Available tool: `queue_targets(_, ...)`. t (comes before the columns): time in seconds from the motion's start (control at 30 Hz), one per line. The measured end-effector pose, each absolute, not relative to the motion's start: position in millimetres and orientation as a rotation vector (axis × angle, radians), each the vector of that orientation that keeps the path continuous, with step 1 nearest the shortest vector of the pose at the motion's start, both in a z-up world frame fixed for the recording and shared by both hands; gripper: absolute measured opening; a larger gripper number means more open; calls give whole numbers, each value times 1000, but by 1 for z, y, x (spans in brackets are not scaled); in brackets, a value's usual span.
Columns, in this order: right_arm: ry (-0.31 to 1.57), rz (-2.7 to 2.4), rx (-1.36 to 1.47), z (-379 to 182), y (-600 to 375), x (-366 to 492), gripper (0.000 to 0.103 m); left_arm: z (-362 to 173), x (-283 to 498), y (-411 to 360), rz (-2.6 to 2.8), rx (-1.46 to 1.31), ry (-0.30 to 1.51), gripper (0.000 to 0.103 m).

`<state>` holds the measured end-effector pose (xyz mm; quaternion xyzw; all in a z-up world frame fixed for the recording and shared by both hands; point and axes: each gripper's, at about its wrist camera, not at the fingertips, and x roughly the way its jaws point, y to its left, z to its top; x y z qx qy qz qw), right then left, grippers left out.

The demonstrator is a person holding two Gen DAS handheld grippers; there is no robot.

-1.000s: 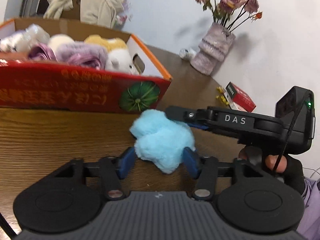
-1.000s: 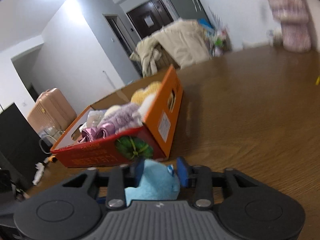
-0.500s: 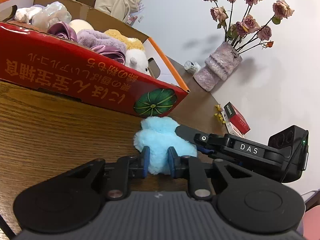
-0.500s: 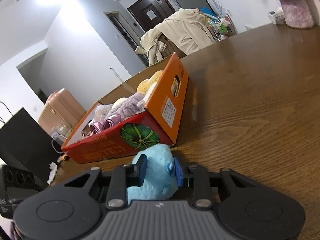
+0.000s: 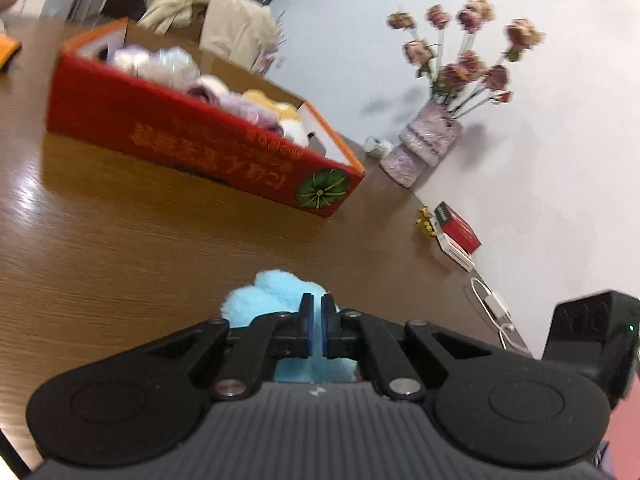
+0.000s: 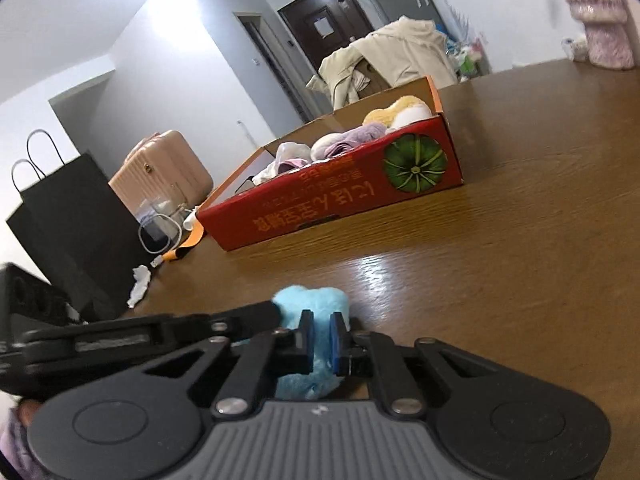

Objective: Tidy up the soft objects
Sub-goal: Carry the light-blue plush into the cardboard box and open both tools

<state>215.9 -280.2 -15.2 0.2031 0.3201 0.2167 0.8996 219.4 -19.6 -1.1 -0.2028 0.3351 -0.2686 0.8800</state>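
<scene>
Both tools pinch the blue plush
Left tool (image 5: 315, 327) and right tool (image 6: 321, 336) clamp plush (image 5: 276, 296), sharing the grip, likely for carrying to box (image 5: 192, 136).

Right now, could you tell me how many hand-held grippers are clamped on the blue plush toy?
2: the left hand-held gripper and the right hand-held gripper each pinch the blue plush toy from opposite sides.

Box (image 5: 192, 136) on table (image 5: 120, 248).
</scene>
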Motion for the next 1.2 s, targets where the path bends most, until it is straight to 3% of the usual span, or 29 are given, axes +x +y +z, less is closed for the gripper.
queue_targets(0.13,636,356,408,-12,-265,198,6,7,192,4,-582,-366,680,8)
queue_targets(0.17,636,338,418,-12,-262,194,6,5,188,10,-601,-379,695,14)
queue_targets(0.2,637,321,426,-13,-261,190,6,0,185,13,-620,-395,714,28)
queue_targets(0.27,650,302,417,-12,-253,187,6,-7,186,15,-617,-417,727,43)
queue_targets(0.33,683,287,428,-21,-250,188,6,-11,194,17,-610,-450,724,43)
queue_targets(0.5,654,273,432,-15,-250,183,12,1,214,27,-555,-473,659,59)
queue_targets(0.63,634,295,509,-7,-265,187,26,6,238,33,-519,-438,665,59)
queue_targets(0.77,665,348,585,-18,-265,198,27,-4,266,30,-590,-449,734,57)
queue_targets(1.0,685,386,615,-29,-260,222,33,-25,276,28,-622,-484,807,36)
queue_targets(1.2,697,429,653,-35,-266,235,31,-31,280,32,-633,-535,826,31)
